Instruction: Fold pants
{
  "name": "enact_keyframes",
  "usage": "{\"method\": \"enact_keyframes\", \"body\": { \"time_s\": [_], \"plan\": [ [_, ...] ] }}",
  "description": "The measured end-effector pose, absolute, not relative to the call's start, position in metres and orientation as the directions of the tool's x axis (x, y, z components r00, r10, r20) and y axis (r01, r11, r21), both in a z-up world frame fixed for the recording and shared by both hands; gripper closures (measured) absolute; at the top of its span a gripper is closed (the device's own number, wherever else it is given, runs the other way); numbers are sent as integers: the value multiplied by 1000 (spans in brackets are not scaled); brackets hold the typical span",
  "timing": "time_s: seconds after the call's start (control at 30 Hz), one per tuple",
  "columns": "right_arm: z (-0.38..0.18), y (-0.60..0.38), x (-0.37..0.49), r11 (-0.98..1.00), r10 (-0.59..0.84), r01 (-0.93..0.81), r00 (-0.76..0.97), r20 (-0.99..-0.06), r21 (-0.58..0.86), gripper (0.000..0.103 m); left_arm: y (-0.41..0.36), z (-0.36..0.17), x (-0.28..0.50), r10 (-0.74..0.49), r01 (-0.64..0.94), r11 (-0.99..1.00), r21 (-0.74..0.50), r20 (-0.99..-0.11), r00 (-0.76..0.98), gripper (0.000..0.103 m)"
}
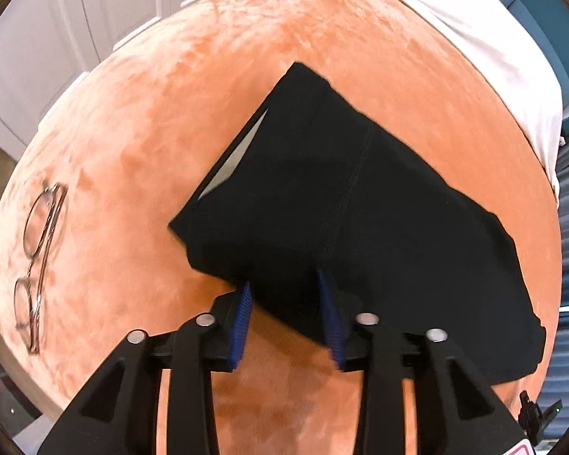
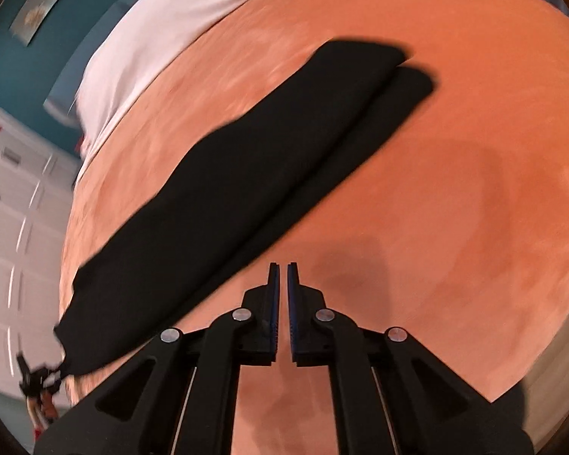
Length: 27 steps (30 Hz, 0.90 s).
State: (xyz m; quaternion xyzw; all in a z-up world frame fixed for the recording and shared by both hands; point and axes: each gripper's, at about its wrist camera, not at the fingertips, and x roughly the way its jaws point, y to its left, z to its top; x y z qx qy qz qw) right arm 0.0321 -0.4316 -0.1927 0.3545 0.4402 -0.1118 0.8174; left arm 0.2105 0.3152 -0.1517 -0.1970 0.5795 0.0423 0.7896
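no legible txt, red marks too blurred

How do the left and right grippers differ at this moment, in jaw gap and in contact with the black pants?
The left gripper has its jaws standing apart with an edge of the black pants between them; the right gripper has its jaws nearly together with nothing between them. The left one meets the cloth, while the right one is beside the pants, over bare orange blanket. Both have black frames and blue pads, and both point down at the blanket.
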Motion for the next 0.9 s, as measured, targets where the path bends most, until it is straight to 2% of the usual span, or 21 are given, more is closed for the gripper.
{"method": "enact_keyframes", "body": {
  "time_s": [0.03,0.13,0.2,0.27,0.33,0.4,0.43,0.47,0.53,0.57,0.63,0.7,0.8,0.87,0.9],
  "plan": [
    [-193,-421,36,730,144,486,578,-804,480,99,314,-152,214,-132,-293,927,-232,-937,322,97],
    [-188,-397,48,754,146,467,565,-812,461,99,314,-142,220,-139,-274,930,-244,-925,353,97],
    [-178,-393,48,765,150,439,590,-794,471,97,324,-153,221,-128,-276,936,-219,-941,314,96],
    [-177,-386,46,794,135,426,574,-808,435,67,326,-171,221,-144,-293,927,-233,-944,296,93],
    [-183,-392,40,807,104,445,539,-836,388,66,334,-167,215,-196,-341,886,-316,-919,343,93],
    [-183,-398,36,785,121,457,549,-827,418,66,332,-161,210,-201,-352,878,-324,-918,341,90],
    [-181,-405,30,768,130,463,565,-815,443,59,331,-160,205,-198,-351,881,-316,-922,333,85],
    [-180,-412,26,761,125,471,569,-813,447,57,330,-161,199,-191,-349,886,-305,-926,324,80],
    [-179,-430,25,756,79,496,579,-812,427,57,328,-153,187,-172,-357,890,-283,-934,312,78],
    [-178,-438,23,748,56,515,580,-813,419,56,332,-158,169,-154,-367,891,-267,-938,310,67],
    [-179,-464,25,717,26,555,583,-812,421,55,331,-140,151,-54,-404,895,-189,-945,321,54],
    [-182,-489,30,689,-1,584,592,-806,428,55,326,-125,139,35,-428,896,-118,-942,333,52],
    [-187,-528,52,643,-15,604,624,-781,470,55,316,-105,120,103,-433,899,-64,-931,351,52],
    [-196,-546,71,619,-4,613,627,-779,490,55,293,-92,113,119,-411,910,-44,-924,363,41],
    [-201,-551,77,613,2,614,628,-778,497,55,284,-90,111,119,-403,914,-42,-923,366,40]
  ]
}}
